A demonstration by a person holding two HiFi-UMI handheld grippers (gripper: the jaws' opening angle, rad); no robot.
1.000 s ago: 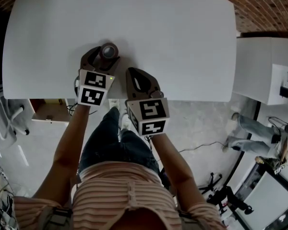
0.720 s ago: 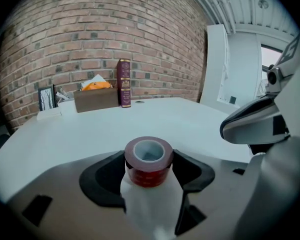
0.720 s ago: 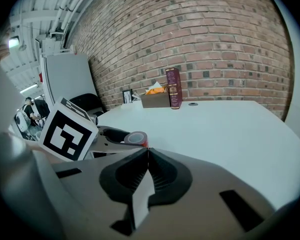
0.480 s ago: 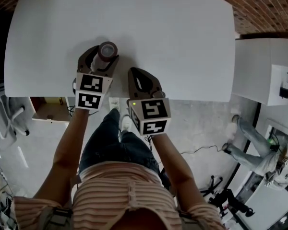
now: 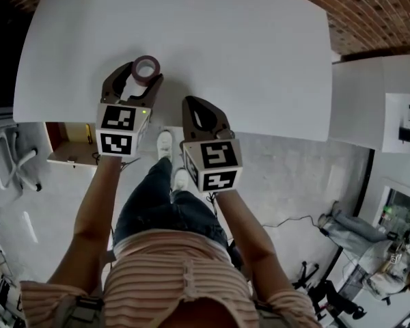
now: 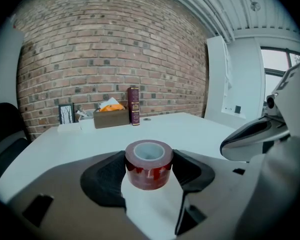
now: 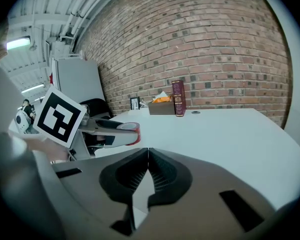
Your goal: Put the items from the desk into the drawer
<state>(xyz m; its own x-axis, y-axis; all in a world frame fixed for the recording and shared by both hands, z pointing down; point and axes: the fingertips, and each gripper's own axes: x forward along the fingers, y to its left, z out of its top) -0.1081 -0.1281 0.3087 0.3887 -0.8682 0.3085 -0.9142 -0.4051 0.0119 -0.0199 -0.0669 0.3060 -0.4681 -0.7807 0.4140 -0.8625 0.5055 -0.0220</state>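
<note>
A dark red tape roll (image 6: 149,164) stands upright between the jaws of my left gripper (image 6: 149,168), which is shut on it. In the head view this tape roll (image 5: 146,67) is over the white desk (image 5: 246,53), near its front edge, at the tip of the left gripper (image 5: 138,76). My right gripper (image 5: 202,115) hovers beside it at the desk's front edge. It is shut, its jaws (image 7: 147,156) pressed together with nothing between them. An open wooden drawer (image 5: 70,147) shows below the desk's front left.
A brown box (image 6: 111,117), a dark red book (image 6: 133,105) and a small picture frame (image 6: 66,113) stand at the desk's far edge by the brick wall. A white cabinet (image 5: 376,101) is right of the desk, and a chair (image 5: 10,169) is on the left.
My left gripper has moved slightly left and away from the right gripper, carrying the tape roll. The right gripper has stayed shut in about the same place.
</note>
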